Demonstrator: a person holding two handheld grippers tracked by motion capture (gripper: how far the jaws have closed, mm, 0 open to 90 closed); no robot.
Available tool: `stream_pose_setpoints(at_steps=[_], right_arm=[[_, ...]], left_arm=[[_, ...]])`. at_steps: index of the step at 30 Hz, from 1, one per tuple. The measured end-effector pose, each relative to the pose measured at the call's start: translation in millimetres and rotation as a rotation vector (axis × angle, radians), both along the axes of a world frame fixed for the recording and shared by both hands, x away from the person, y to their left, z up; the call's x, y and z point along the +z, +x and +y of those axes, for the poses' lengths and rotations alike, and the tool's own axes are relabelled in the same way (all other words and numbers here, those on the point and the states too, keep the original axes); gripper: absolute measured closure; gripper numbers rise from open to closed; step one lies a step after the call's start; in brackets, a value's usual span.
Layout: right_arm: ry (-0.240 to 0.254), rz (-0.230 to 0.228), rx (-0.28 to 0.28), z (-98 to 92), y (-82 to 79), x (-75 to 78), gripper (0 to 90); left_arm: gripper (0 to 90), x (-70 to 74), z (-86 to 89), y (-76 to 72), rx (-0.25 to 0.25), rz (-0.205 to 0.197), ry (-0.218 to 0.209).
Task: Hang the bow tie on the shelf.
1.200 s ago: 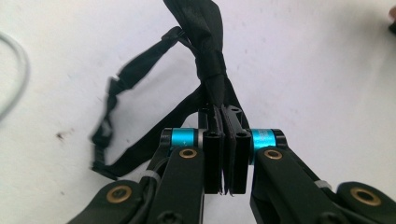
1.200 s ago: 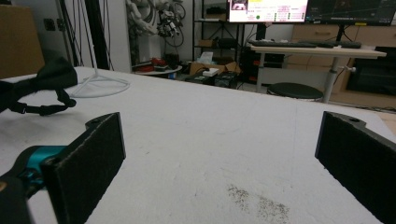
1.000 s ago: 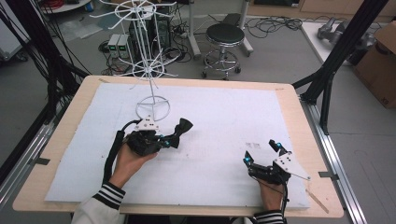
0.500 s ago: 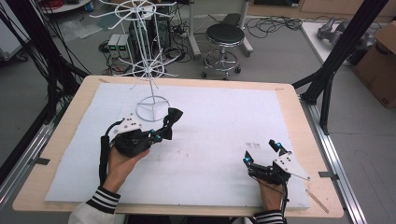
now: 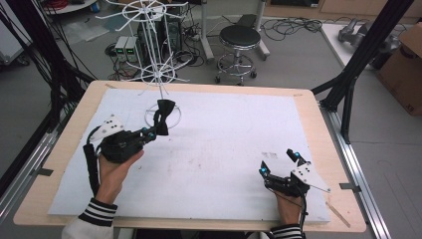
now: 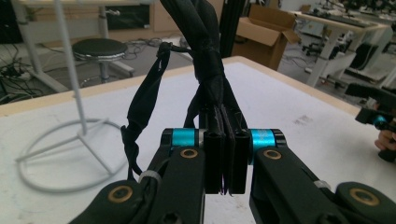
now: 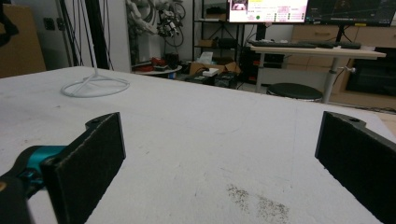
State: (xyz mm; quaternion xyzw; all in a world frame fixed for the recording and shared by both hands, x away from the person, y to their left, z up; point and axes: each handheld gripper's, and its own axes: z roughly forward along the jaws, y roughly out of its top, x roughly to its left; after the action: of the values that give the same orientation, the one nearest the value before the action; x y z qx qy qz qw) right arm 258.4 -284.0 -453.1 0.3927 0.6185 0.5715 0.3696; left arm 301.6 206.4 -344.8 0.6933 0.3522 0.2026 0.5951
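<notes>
Up front, the bow tie sits pinched between the closed jaws of the left gripper, its black fabric standing up past the jaw tips and a thin strap dangling on one side. It hangs just above the white sheet, over the ring base of the wire stand. The left hand reaches forward from the near left, gripper angled toward the stand. The right gripper rests low on the sheet near the front right corner, well apart from the tie, jaws spread wide with nothing between them; the right hand lies behind it.
</notes>
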Motion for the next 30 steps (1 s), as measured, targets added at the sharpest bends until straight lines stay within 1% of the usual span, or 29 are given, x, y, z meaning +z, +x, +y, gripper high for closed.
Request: stream_pose_setpoints(at_steps=[2, 3, 4, 5, 6, 9, 10, 12, 13, 14, 17, 18, 22, 30], right_arm=[[-0.002, 0.0, 0.0, 0.0, 0.0, 0.0, 0.5], [-0.002, 0.0, 0.0, -0.1, 0.0, 0.0, 0.5], [-0.002, 0.0, 0.0, -0.1, 0.0, 0.0, 0.5], [0.0, 0.0, 0.0, 0.0, 0.0, 0.0, 0.6], [-0.003, 0.0, -0.001, -0.1, 0.0, 0.0, 0.5], [-0.005, -0.004, 0.0, 0.1, 0.2, -0.1, 0.5], [-0.005, -0.003, -0.001, 0.1, 0.1, 0.0, 0.5], [-0.005, -0.003, -0.001, 0.1, 0.1, 0.0, 0.5], [-0.006, -0.003, -0.001, 0.1, 0.2, 0.0, 0.5], [-0.006, -0.004, -0.001, 0.1, 0.2, 0.0, 0.5], [-0.007, -0.003, 0.0, 0.0, 0.1, 0.0, 0.5], [-0.007, -0.004, -0.001, 0.0, 0.2, 0.0, 0.5], [-0.007, -0.004, 0.001, 0.0, 0.1, 0.0, 0.5], [-0.007, -0.004, -0.001, 0.0, 0.2, 0.0, 0.5]], left_arm=[[87.8, 3.9, 7.1, -0.1, 0.016, -0.007, -0.022], [87.8, 6.0, 10.6, -0.4, 0.026, -0.014, -0.023], [87.8, 7.7, 14.0, -0.5, 0.035, -0.017, -0.033], [87.8, 7.7, 14.0, -0.5, 0.035, -0.017, -0.033], [87.8, 10.6, 20.8, -0.4, 0.047, -0.018, -0.044], [87.8, 13.4, 29.9, -0.8, 0.071, -0.029, -0.053], [87.8, 13.4, 29.9, -0.8, 0.071, -0.029, -0.053], [87.8, 15.6, 35.7, -1.0, 0.093, -0.036, -0.061], [87.8, 17.9, 40.8, 0.1, 0.108, -0.039, -0.073], [87.8, 19.3, 42.8, 0.7, 0.117, -0.04, -0.071], [87.8, 21.8, 45.6, 2.1, 0.132, -0.045, -0.072], [87.8, 23.3, 47.1, 3.1, 0.15, -0.047, -0.072], [87.8, 24.5, 47.1, 6.2, 0.163, -0.046, -0.072], [87.8, 30.4, 44.4, 16.1, 0.167, -0.044, -0.056]])
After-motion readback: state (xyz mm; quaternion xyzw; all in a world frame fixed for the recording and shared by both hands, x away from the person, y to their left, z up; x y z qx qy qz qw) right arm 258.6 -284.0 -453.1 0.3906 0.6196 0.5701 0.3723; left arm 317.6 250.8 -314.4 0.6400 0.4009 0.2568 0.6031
